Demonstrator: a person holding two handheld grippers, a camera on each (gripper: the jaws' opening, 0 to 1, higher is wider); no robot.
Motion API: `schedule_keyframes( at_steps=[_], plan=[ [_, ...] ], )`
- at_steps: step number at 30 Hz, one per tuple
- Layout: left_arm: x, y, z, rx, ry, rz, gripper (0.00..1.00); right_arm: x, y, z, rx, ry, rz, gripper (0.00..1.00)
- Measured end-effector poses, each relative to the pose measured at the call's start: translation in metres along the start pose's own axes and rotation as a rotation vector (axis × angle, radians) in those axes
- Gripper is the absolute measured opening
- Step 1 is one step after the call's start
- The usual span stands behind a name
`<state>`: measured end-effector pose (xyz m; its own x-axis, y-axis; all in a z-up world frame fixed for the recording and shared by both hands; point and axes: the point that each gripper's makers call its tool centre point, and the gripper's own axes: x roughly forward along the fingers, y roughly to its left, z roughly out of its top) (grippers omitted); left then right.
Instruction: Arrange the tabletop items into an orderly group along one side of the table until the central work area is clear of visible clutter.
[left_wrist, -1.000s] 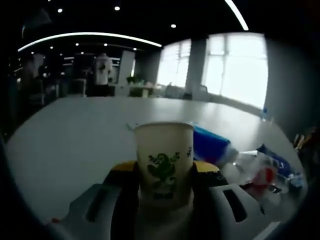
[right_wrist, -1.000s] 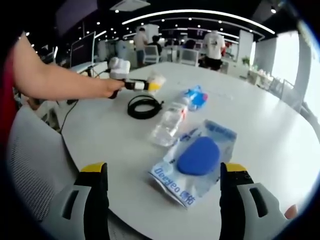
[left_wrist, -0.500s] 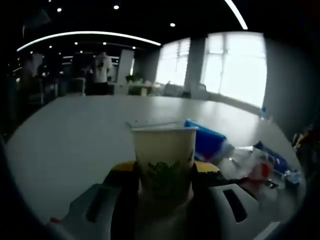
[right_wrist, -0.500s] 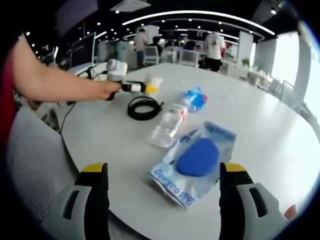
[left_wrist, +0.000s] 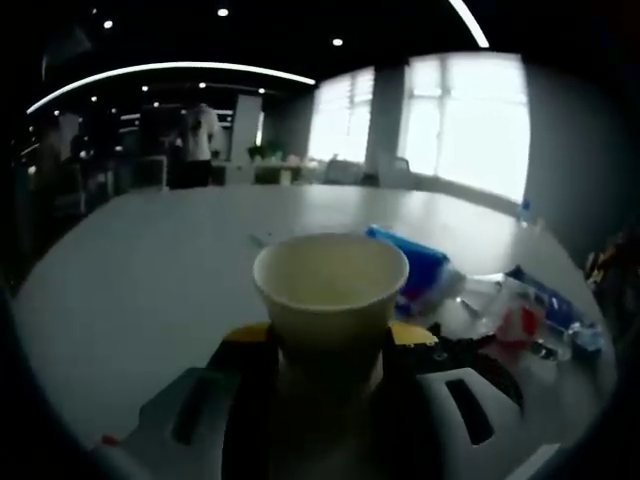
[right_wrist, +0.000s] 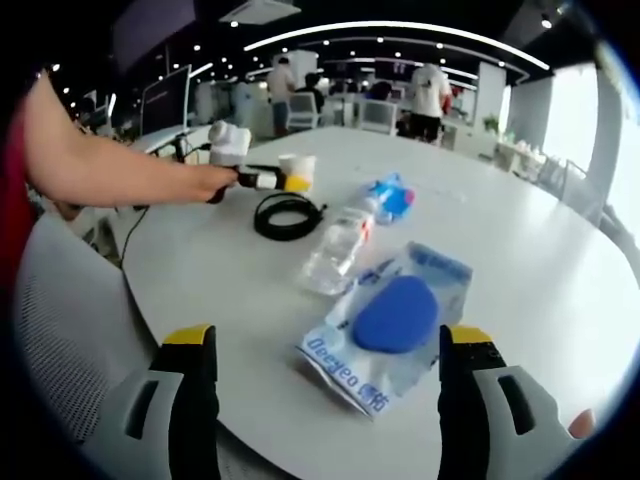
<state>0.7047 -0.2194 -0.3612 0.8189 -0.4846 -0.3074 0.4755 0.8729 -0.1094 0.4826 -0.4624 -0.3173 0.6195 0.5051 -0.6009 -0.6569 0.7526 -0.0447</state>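
The paper cup sits clamped between the left gripper's fingers, and since 1 second ago it has dipped toward the camera: the printed green leaf on its side has rolled out of sight and the open mouth now faces up at the lens, showing a pale, seemingly empty inside. In the right gripper view the same cup hangs just above the worktop at its far left edge, next to the black cable coil — a sign, I judge, that it is being lowered there to start the side group. Its long axis runs base-to-rim, base down near the fingers, rim tipped slightly toward the left gripper's camera.

Outward lie the clear plastic bottle, a small blue packet and the blue sponge pack. The right gripper stands wide open, holding nothing, above the sponge pack.
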Motion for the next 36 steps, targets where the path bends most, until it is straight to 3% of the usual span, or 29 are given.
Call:
schedule_keyframes(
  at_steps=[12, 36],
  plan=[
    [-0.0030, 0.0059, -0.0025, 0.022, 0.024, 0.016, 0.38, -0.0009, 0.0008, 0.0006, -0.003, -0.003, 0.002, 0.91],
    [-0.0049, 0.0026, -0.0024, -0.020, 0.031, -0.013, 0.40, -0.0011, -0.0008, -0.0009, 0.001, 0.002, -0.003, 0.91]
  ],
)
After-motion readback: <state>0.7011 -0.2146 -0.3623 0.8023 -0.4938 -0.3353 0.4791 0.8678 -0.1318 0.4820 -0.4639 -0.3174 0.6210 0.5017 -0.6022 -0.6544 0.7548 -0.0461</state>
